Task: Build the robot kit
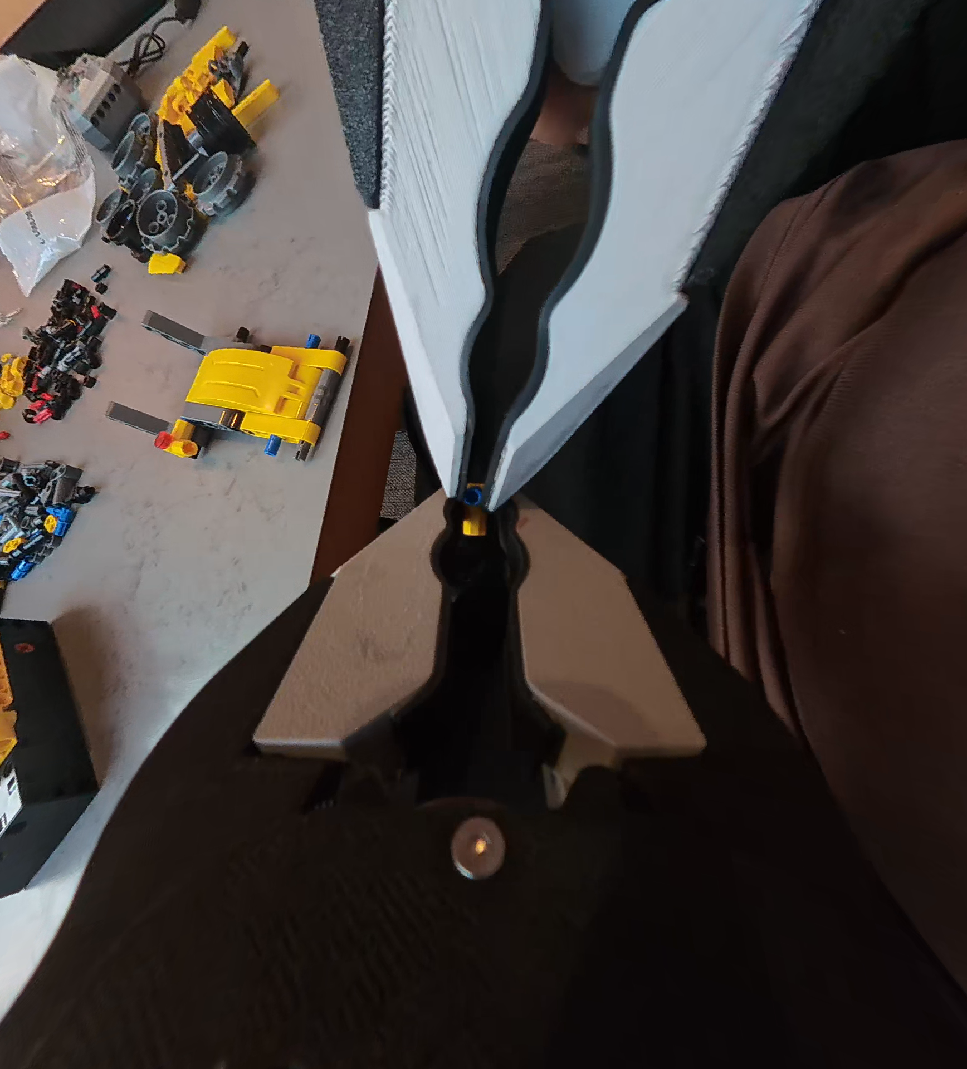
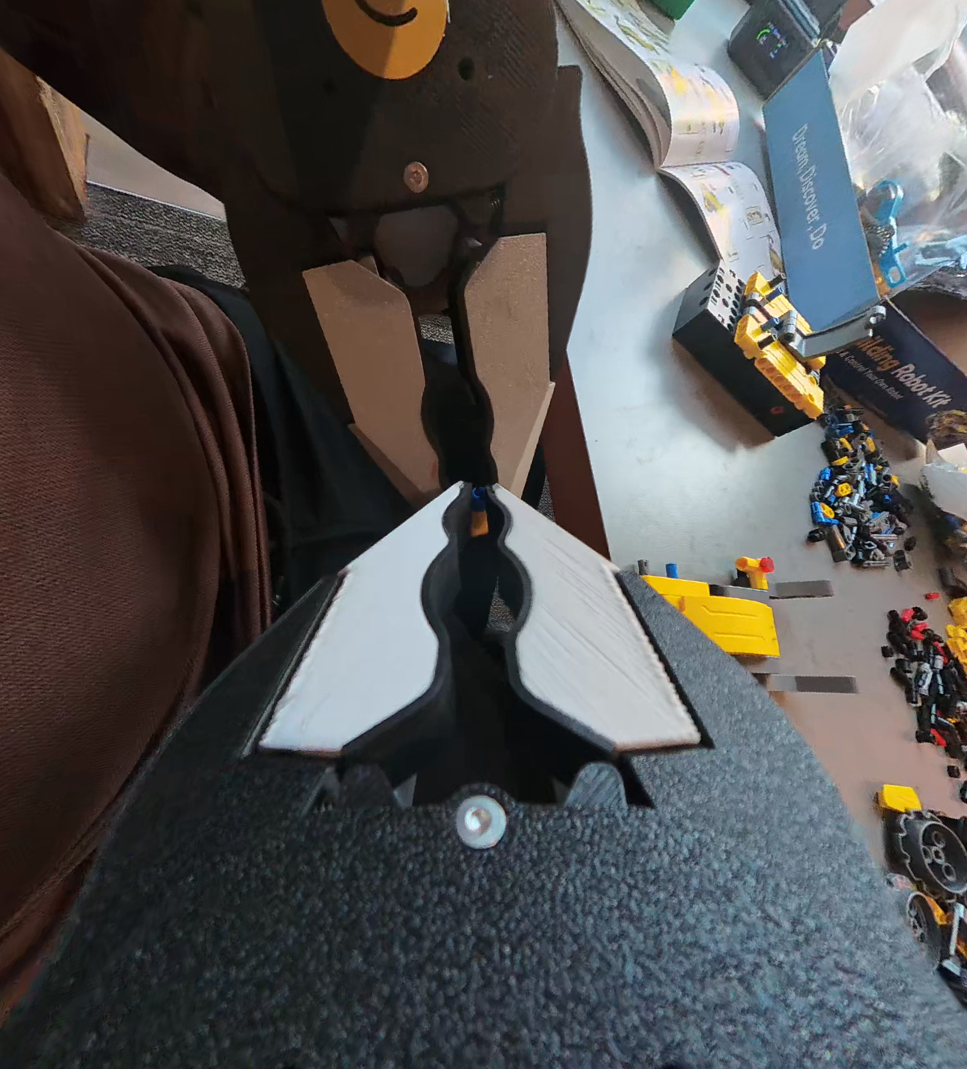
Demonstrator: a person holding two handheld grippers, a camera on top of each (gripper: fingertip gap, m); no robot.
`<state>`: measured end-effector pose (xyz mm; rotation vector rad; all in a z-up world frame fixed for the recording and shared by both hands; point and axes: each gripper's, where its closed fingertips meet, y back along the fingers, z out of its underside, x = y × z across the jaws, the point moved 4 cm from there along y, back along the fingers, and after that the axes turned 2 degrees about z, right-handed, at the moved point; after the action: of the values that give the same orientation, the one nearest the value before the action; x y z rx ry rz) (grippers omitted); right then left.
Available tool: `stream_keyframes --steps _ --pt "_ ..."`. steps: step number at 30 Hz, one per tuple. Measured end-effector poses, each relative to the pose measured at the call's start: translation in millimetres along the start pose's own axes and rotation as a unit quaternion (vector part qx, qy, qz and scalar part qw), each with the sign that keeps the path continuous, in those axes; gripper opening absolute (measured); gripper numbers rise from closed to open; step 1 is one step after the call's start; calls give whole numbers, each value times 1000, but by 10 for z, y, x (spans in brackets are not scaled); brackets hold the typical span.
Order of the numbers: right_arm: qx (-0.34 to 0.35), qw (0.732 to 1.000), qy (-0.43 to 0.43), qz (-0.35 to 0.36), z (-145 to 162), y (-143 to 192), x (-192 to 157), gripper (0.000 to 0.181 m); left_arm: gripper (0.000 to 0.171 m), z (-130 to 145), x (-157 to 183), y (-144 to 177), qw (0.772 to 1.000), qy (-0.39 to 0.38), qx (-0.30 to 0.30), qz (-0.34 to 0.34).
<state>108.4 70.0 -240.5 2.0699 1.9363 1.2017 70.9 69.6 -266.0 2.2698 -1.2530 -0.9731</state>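
My left gripper [image 1: 475,513], with tan fingers, and my right gripper [image 2: 478,490], with white fingers, meet tip to tip off the table's edge, above a brown cloth. Between the tips sits a small yellow connector [image 1: 474,525] with a blue pin [image 1: 473,496] in it. Both pairs of fingers are closed on this small piece. It also shows in the right wrist view, the yellow connector [image 2: 478,523] lying just under the blue pin [image 2: 478,493]. The right gripper [image 1: 472,500] comes in from the top of the left wrist view, and the left gripper [image 2: 469,473] does likewise in the right wrist view.
The grey table [image 1: 209,549] holds a yellow and grey assembly [image 1: 261,393], a wheeled assembly [image 1: 180,173], piles of small parts [image 1: 64,353], a black box [image 1: 35,752], plastic bags [image 1: 18,156], an open booklet [image 2: 695,115] and a blue box [image 2: 817,191]. Brown cloth [image 1: 875,520] lies beside the table. My left and right fingertips are right by each other.
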Motion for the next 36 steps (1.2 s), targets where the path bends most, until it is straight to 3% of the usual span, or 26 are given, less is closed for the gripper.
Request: stream_keyframes --steps 15,28,36 --pt "-12 1000 18 14 23 34 29 3 9 17 -24 7 1000 18 12 17" --pt "-43 999 32 6 53 10 -20 1 9 56 -19 -31 1000 -16 -11 -9" --pt "2 1000 -1 31 -23 58 29 0 9 62 -75 2 1000 3 2 -8"
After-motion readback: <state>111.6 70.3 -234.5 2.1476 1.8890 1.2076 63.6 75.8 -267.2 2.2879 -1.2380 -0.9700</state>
